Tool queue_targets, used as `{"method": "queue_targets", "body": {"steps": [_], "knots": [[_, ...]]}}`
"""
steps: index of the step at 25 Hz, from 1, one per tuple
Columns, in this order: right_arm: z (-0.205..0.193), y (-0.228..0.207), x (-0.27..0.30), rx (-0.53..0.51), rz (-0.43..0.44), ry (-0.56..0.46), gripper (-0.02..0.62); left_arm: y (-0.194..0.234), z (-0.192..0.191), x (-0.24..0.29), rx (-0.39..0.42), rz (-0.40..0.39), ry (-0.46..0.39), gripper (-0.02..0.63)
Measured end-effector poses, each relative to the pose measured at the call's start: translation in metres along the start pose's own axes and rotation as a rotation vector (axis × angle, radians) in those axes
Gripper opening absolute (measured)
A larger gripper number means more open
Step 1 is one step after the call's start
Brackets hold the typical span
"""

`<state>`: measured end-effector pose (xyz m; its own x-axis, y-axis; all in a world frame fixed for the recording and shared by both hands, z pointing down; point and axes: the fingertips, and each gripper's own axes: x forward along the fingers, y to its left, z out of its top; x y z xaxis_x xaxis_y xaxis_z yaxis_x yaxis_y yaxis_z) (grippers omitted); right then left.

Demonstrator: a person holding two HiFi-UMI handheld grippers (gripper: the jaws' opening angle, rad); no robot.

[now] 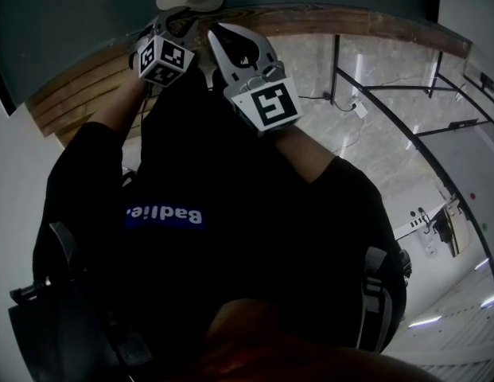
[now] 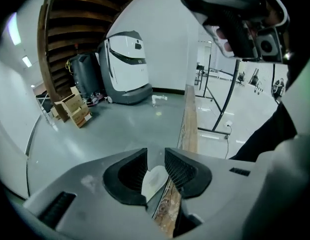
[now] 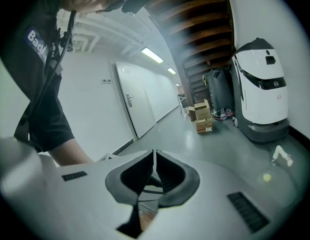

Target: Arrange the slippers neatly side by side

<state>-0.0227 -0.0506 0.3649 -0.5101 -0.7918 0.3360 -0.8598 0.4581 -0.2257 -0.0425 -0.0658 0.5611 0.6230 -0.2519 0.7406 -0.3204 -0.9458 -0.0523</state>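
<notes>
Left gripper (image 2: 155,155) fingers released and parted, a white slipper (image 2: 155,181) showing in their gap. Right gripper (image 3: 154,154) fingers clenched together, empty.

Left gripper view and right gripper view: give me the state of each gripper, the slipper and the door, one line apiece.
left gripper: open, jaws apart, gripping nothing.
right gripper: shut, tips together, empty.
white slipper: lying on the floor, seen through the gap of the left gripper's jaws, not gripped.
door: closed.
</notes>
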Motion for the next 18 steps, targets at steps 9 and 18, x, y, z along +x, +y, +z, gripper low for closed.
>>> {"method": "queue_targets", "body": {"steps": [9, 18], "knots": [[-0.049, -0.028, 0.022, 0.018, -0.006, 0.059, 0.0, 0.005, -0.043, 0.066, 0.087, -0.026, 0.101, 0.084], [-0.082, -0.061, 0.077, -0.013, -0.028, 0.1, 0.0, 0.007, -0.083, 0.112, 0.207, -0.084, 0.183, 0.115]]}}
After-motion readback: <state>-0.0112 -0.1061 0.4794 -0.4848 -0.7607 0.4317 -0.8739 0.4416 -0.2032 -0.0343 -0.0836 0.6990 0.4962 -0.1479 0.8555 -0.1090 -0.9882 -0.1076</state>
